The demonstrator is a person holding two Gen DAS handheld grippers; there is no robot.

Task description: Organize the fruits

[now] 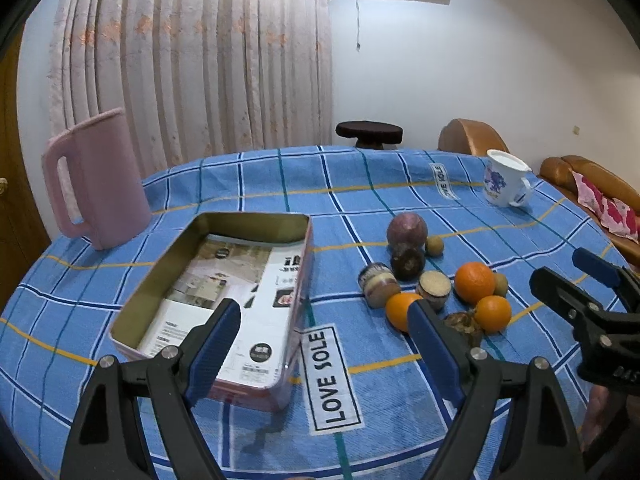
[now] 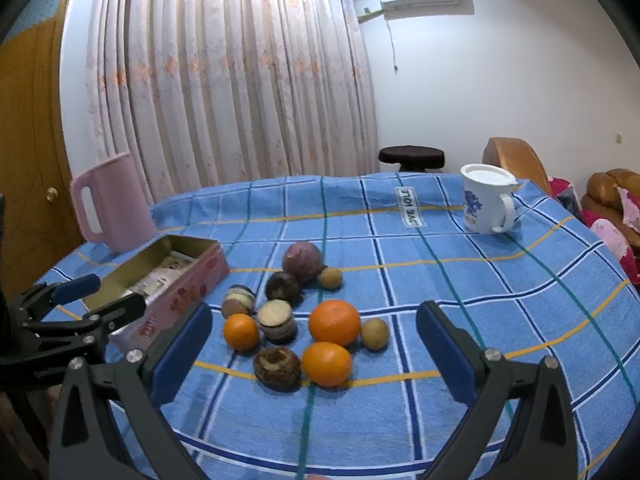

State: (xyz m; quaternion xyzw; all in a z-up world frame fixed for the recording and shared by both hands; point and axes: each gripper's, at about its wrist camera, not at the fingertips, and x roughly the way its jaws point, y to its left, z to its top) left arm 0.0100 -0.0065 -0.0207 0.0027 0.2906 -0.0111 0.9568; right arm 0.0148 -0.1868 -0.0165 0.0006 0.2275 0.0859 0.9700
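Both the left gripper (image 1: 324, 332) and right gripper (image 2: 314, 350) hang spread and empty; the fruits (image 2: 334, 327) sit clustered just right of the open tin (image 1: 256, 222); they look round, so a careless nudge could scatter them across the tablecloth (image 2: 520, 280).

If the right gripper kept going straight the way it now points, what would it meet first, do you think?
Most likely the fruit pile: the open right gripper frames the nearest orange and the brown fruit beside it. Which it touches first is hard to judge; depth is unclear.
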